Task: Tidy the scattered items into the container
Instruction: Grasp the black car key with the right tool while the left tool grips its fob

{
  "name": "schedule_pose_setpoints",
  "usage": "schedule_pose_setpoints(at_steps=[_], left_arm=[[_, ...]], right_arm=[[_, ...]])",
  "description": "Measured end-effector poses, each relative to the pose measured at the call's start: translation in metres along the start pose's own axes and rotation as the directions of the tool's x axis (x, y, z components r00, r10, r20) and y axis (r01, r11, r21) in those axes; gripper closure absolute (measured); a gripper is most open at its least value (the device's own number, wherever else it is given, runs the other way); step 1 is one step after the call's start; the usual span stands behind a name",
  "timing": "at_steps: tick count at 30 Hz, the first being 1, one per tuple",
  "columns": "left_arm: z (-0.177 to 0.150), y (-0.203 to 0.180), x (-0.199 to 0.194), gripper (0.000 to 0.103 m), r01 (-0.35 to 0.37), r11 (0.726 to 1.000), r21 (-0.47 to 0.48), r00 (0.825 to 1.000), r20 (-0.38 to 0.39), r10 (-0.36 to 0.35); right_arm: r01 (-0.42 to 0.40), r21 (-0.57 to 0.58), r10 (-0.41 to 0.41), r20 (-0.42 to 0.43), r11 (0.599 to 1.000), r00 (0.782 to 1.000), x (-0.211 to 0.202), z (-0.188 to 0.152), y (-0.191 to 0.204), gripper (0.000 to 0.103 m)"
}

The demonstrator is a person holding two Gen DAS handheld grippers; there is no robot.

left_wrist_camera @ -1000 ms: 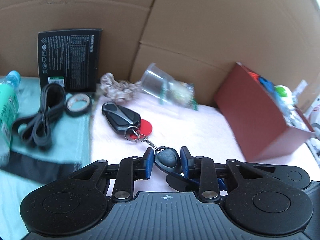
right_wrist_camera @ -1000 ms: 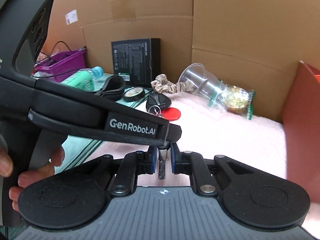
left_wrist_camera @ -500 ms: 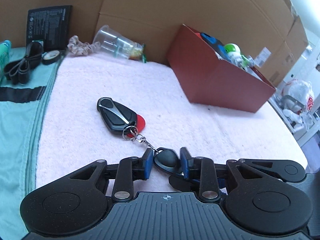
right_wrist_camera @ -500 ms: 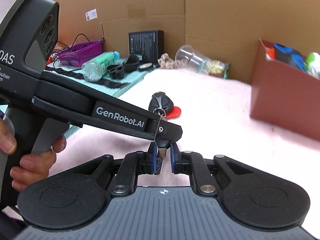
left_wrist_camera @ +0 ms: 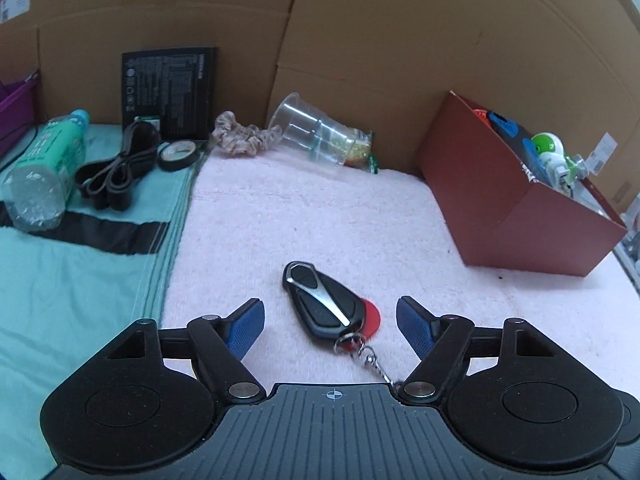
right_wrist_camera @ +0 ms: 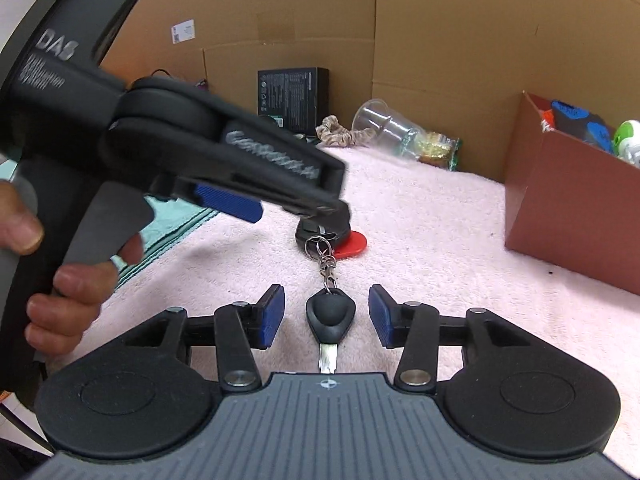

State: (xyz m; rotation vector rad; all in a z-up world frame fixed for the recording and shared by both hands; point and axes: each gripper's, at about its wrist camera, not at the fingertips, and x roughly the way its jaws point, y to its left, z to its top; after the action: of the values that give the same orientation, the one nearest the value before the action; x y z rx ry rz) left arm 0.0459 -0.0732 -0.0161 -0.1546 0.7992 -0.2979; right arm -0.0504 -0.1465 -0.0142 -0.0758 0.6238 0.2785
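The key bunch lies flat on the pink towel (left_wrist_camera: 320,216), released. Its black remote fob (left_wrist_camera: 318,304) and red tag (left_wrist_camera: 370,320) sit at the centre of the left wrist view; a ring and short clip chain (right_wrist_camera: 328,268) run toward 6 o'clock to the black-headed key (right_wrist_camera: 330,314), whose blade points at the right camera.

A second ago both pairs of jaws pinched that key head; now neither does. My left gripper (left_wrist_camera: 330,326) has just been opening and stands wide, its blue pads either side of the fob and touching nothing. My right gripper (right_wrist_camera: 327,316) has just been opening too, about half apart, with the key head between its pads but clear of both. In the right wrist view the left tool crosses from 10 o'clock, the person's hand (right_wrist_camera: 68,280) on its handle.

The bunch has also shifted: it now rests nearer the camera, well forward of the clutter along the cardboard wall.

The red-brown cardboard box (left_wrist_camera: 520,216), the container, stands at 2 o'clock, already holding toys. At 12 o'clock lie a tipped clear plastic cup (left_wrist_camera: 316,132) and a scrunchie (left_wrist_camera: 240,136); at 10 o'clock, on the teal cloth (left_wrist_camera: 72,288), a tape roll (left_wrist_camera: 178,154), black strap (left_wrist_camera: 120,168), water bottle (left_wrist_camera: 44,172) and black carton (left_wrist_camera: 170,92).

I judge this a regrasp pause: the keys are not yet boxed.
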Motion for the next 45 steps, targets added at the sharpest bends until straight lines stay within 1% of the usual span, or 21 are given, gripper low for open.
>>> schedule_pose_setpoints(at_steps=[4,6,8,9,10,12,13,14,15,17,18,19,23,25,27,28,30,32,37,41,45], left_arm=[[0.006,-0.004,0.021,0.022,-0.027,0.999,0.02,0.999,-0.043,0.028],[0.007,-0.007,0.027,0.024,-0.045,0.998,0.041,0.998,-0.045,0.047],[0.007,-0.011,0.028,0.04,-0.066,0.994,0.082,0.997,-0.045,0.07],[0.007,-0.012,0.027,0.053,-0.061,0.993,0.096,0.997,-0.049,0.066],[0.006,-0.012,0.026,0.054,-0.042,0.994,0.1,0.997,-0.056,0.048],[0.003,-0.013,0.023,0.053,-0.029,0.994,0.104,0.998,-0.056,0.035],[0.002,-0.014,0.024,0.05,-0.032,0.993,0.111,0.998,-0.05,0.038],[0.002,-0.015,0.025,0.042,-0.034,0.992,0.118,0.998,-0.046,0.04],[0.002,-0.016,0.026,0.04,-0.036,0.992,0.125,0.998,-0.043,0.041],[0.002,-0.018,0.028,0.04,-0.04,0.99,0.132,0.998,-0.04,0.046],[0.002,-0.018,0.027,0.049,-0.044,0.99,0.136,0.998,-0.039,0.05],[0.002,-0.017,0.027,0.055,-0.045,0.989,0.137,0.998,-0.039,0.051],[0.001,-0.012,0.024,0.055,-0.03,0.992,0.119,0.999,-0.041,0.035],[-0.001,-0.014,0.024,0.055,-0.037,0.991,0.127,0.998,-0.036,0.042],[-0.002,-0.017,0.024,0.055,-0.048,0.989,0.141,0.998,-0.032,0.053],[-0.003,-0.018,0.024,0.055,-0.051,0.988,0.146,0.998,-0.03,0.056],[-0.003,-0.017,0.024,0.055,-0.049,0.988,0.145,0.998,-0.03,0.054],[-0.003,-0.016,0.022,0.056,-0.043,0.99,0.132,0.998,-0.036,0.048],[-0.006,-0.017,0.011,0.056,-0.014,0.994,0.106,0.999,-0.044,0.019],[-0.004,-0.027,-0.003,0.056,0.015,0.994,0.111,1.0,-0.02,-0.013],[0.005,-0.043,-0.019,0.056,0.061,0.988,0.141,0.998,0.015,-0.063]], right_arm=[[-0.004,0.008,0.004,-0.011,1.0,1.0,0.007,0.0,-0.003,0.051],[-0.008,0.011,0.008,-0.015,1.0,1.0,0.01,0.0,-0.005,0.051],[-0.009,0.013,0.01,-0.011,1.0,1.0,0.012,0.0,-0.006,0.051],[-0.01,0.014,0.01,-0.011,1.0,1.0,0.013,0.0,-0.006,0.051],[-0.01,0.012,0.01,-0.012,1.0,1.0,0.012,0.0,-0.006,0.051],[-0.009,-0.005,0.009,-0.015,1.0,1.0,0.01,-0.001,-0.004,0.06],[-0.011,-0.014,0.011,-0.016,1.0,1.0,0.01,-0.001,-0.003,0.06],[-0.011,-0.017,0.011,-0.016,1.0,1.0,0.01,-0.001,-0.002,0.06],[-0.011,-0.015,0.011,-0.015,1.0,1.0,0.011,-0.001,-0.003,0.059],[-0.008,-0.005,0.008,-0.013,1.0,1.0,0.013,0.001,-0.003,0.058],[-0.007,-0.005,0.006,-0.014,1.0,1.0,0.014,0.001,-0.002,0.058],[-0.005,-0.01,0.004,-0.015,1.0,1.0,0.014,0.002,-0.001,0.058],[0.004,-0.024,-0.004,-0.023,1.0,1.0,0.009,-0.001,0.002,0.061],[0.013,-0.017,-0.014,-0.024,1.0,1.0,0.004,-0.003,0.001,0.058],[0.017,-0.016,-0.018,-0.02,1.0,1.0,0.001,-0.006,0.001,0.059],[0.016,-0.011,-0.016,-0.017,1.0,1.0,0.0,-0.007,0.001,0.061],[0.01,-0.003,-0.01,-0.012,1.0,1.0,0.0,-0.008,0.002,0.071],[0.02,-0.015,-0.02,-0.009,1.0,1.0,-0.001,-0.009,0.005,0.071],[-0.001,0.027,0.001,-0.005,1.0,1.0,-0.008,-0.009,0.007,0.071],[0.005,0.046,-0.006,0.033,0.999,0.999,-0.02,-0.004,0.002,0.071],[0.021,0.06,-0.026,0.081,0.998,0.996,-0.037,0.002,-0.004,0.071]])
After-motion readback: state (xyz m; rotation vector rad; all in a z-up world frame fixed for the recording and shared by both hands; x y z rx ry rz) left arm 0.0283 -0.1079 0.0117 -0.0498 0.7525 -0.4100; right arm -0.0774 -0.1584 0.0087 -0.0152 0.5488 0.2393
